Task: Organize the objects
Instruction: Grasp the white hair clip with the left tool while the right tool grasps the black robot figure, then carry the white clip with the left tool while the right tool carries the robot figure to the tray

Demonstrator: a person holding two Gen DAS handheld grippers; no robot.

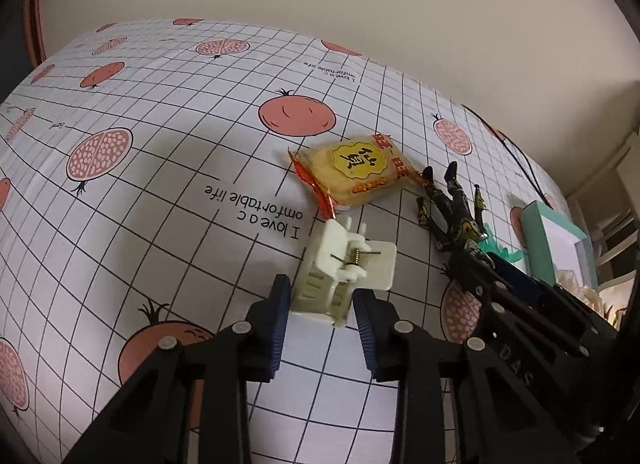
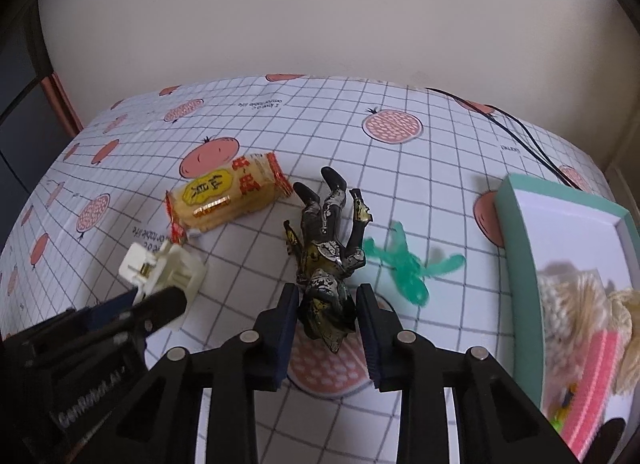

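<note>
Blue pads of the left hand-held gripper clamp a white plastic clip on the bench. Right hand-held gripper grips a dark toy figure lying beside a green toy. Beyond them: a snack packet; at right, a teal box.

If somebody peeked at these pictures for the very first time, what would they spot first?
Probably the black-and-gold toy figure lying on its back mid-table, with the right gripper closed around its head end. Next, the white plastic clip held by the left gripper, just below a yellow snack packet. The tablecloth with its big pink fruit prints stands out too.
</note>
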